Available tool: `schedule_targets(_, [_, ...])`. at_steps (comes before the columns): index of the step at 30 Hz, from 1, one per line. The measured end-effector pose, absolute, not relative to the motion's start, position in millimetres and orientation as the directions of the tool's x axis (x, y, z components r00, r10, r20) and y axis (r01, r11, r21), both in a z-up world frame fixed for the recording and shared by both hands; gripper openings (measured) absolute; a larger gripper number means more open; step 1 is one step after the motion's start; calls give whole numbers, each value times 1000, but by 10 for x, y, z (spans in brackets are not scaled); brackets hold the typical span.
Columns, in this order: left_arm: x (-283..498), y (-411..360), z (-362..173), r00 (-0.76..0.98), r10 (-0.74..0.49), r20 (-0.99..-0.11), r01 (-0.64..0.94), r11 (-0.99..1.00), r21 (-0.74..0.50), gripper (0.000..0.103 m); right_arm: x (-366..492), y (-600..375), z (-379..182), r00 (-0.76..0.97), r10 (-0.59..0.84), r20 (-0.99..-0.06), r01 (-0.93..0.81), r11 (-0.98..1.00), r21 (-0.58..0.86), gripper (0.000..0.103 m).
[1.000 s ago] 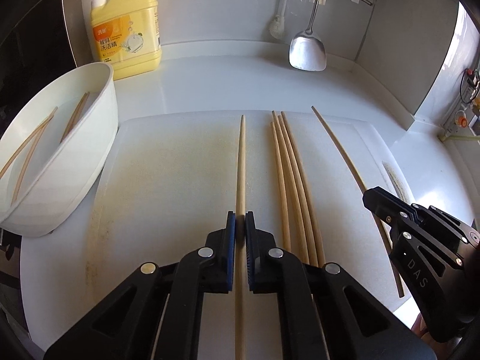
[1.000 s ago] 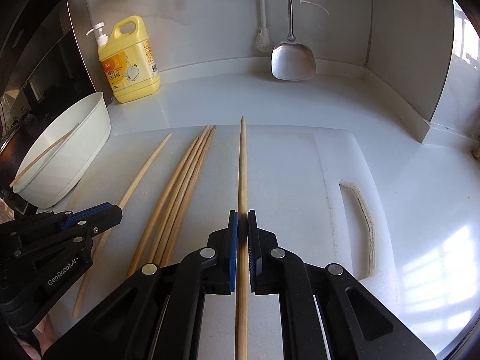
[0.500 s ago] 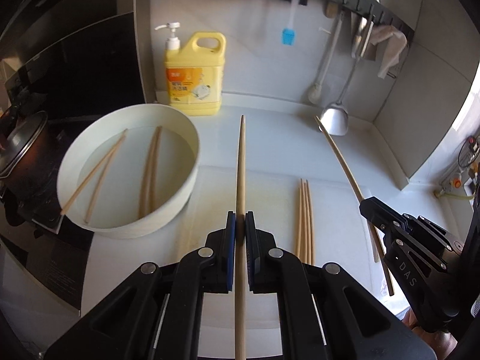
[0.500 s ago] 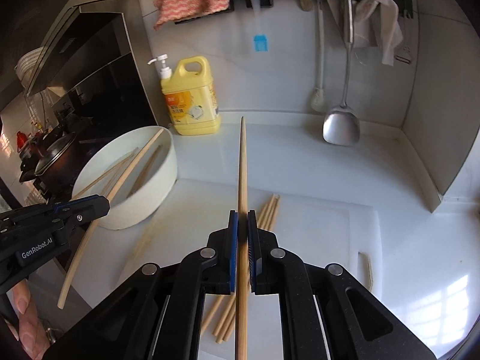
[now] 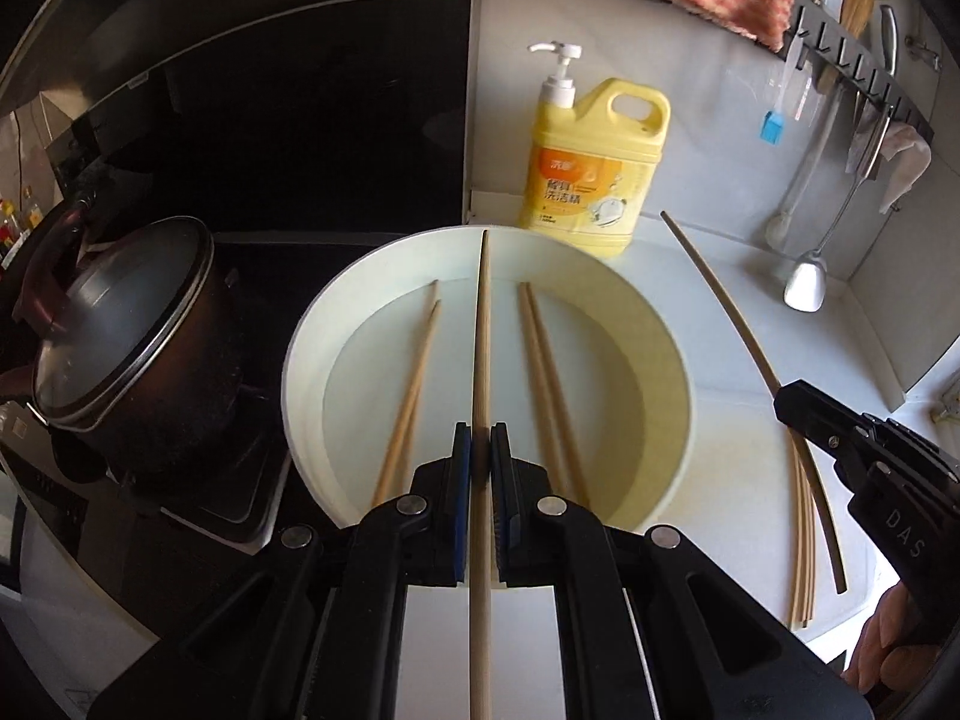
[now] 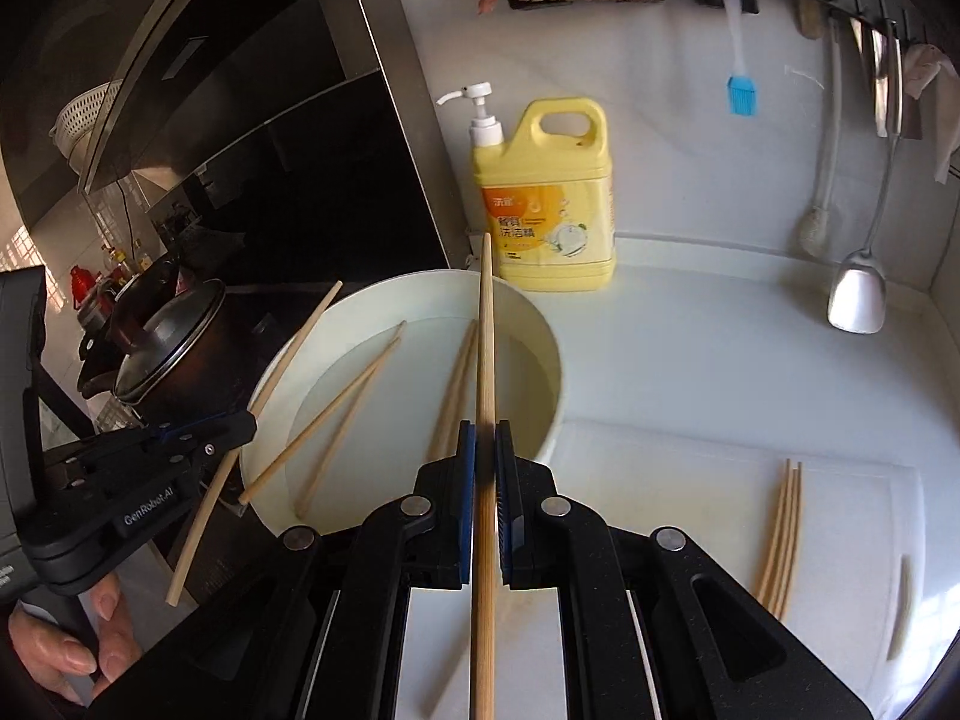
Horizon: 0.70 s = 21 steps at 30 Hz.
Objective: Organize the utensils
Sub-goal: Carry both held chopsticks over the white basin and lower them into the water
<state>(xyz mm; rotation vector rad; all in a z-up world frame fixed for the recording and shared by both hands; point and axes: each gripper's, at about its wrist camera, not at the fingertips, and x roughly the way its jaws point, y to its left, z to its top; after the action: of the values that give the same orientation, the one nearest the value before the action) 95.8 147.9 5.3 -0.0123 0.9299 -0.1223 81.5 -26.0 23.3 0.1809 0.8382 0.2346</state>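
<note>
My left gripper [image 5: 479, 441] is shut on a wooden chopstick [image 5: 482, 324] and holds it above the white bowl [image 5: 672, 360], which has several chopsticks [image 5: 414, 384] lying in it. My right gripper [image 6: 485, 441] is shut on another chopstick [image 6: 485, 348], also held over the bowl [image 6: 555, 378]. Each gripper shows in the other's view: the right one [image 5: 786, 405] at the right, the left one [image 6: 249, 423] at the left. Three chopsticks [image 6: 780, 528] lie together on the white cutting board [image 6: 840, 498].
A yellow detergent jug [image 5: 594, 174] stands behind the bowl. A black pot with a glass lid [image 5: 120, 336] sits on the stove at the left. A metal spatula [image 6: 858, 294], a blue brush [image 6: 743, 95] and a cloth hang on the back wall.
Both grippers have lifted their chopsticks off the cutting board and carried them left, from above the board to above the white bowl. Both stay shut.
</note>
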Motion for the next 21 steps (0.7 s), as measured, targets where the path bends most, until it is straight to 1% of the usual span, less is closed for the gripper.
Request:
schedule_targets(8, [1374, 1745, -309, 522, -138, -841, 133, 988, -80, 7, 1232, 266, -55, 588, 283, -758, -125, 957, 261, 6])
schedule_targets(14, [1539, 1809, -535, 480, -152, -864, 121, 987, -106, 7, 1469, 349, -328, 536, 292, -792, -123, 955, 269, 6])
schedule_targets(21, [1685, 1799, -709, 468, -128, -875, 96, 991, -93, 7, 1702, 360, -515, 502, 304, -810, -123, 952, 282, 6])
